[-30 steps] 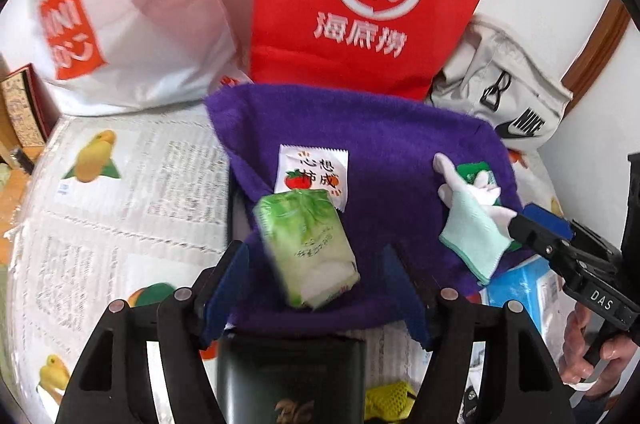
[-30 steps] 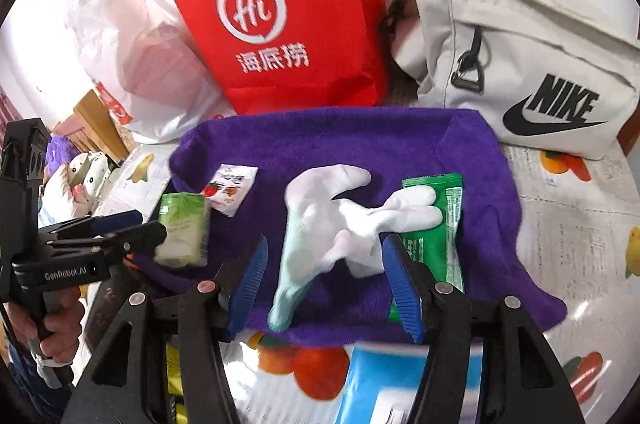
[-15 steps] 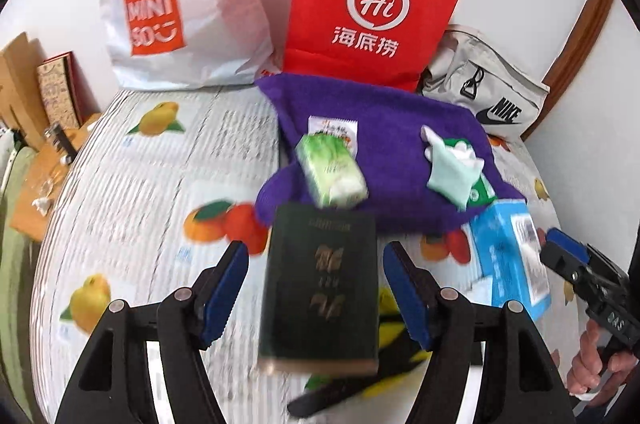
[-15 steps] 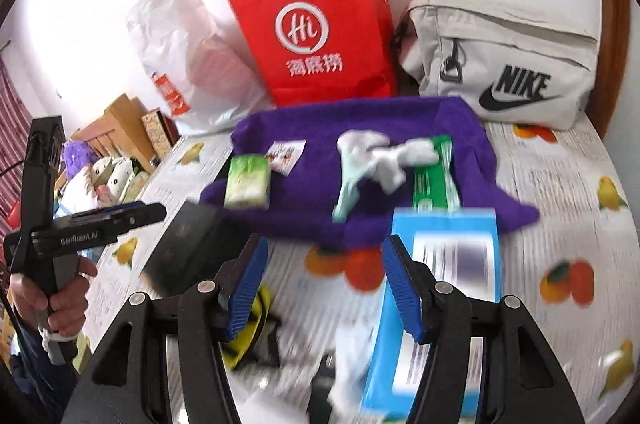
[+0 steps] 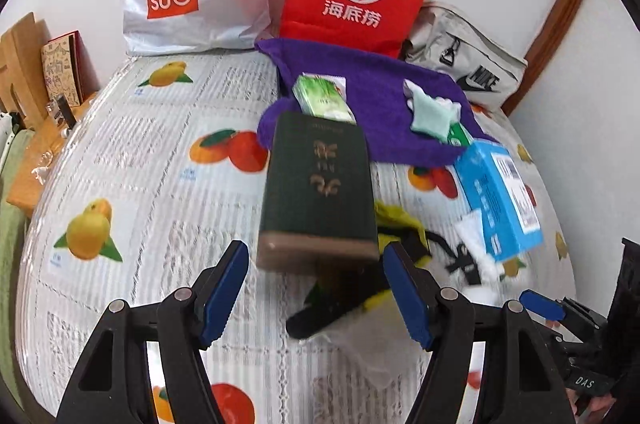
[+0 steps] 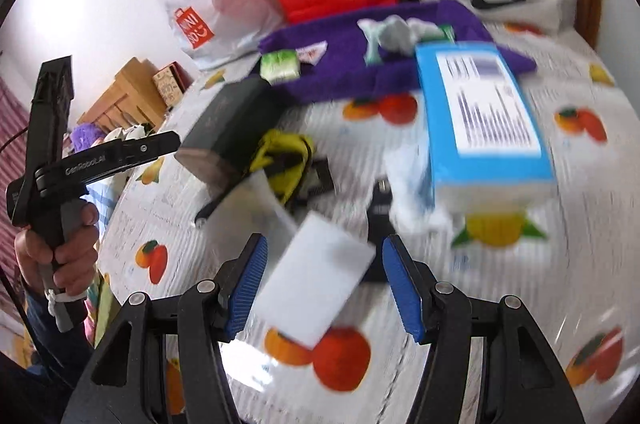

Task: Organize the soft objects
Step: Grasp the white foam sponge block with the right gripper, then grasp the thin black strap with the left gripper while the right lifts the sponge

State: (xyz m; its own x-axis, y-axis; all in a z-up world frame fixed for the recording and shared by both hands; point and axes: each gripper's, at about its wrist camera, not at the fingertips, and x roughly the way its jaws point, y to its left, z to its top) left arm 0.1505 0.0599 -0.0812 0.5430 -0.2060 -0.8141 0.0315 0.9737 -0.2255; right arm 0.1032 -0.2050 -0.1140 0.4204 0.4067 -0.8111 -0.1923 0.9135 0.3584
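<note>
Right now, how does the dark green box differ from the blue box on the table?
The dark green box is dark with gold characters on top; the blue box is bright blue with a white printed label. The dark green box lies left of the yellow-and-black item, the blue box right of it. Both are rectangular, lie flat, and border the purple towel.

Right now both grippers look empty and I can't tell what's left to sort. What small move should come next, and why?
Probably lower the right gripper onto the white pad lying between its open jaws. It looks soft and lies off the purple towel, where a glove and tissue pack already sit.
</note>
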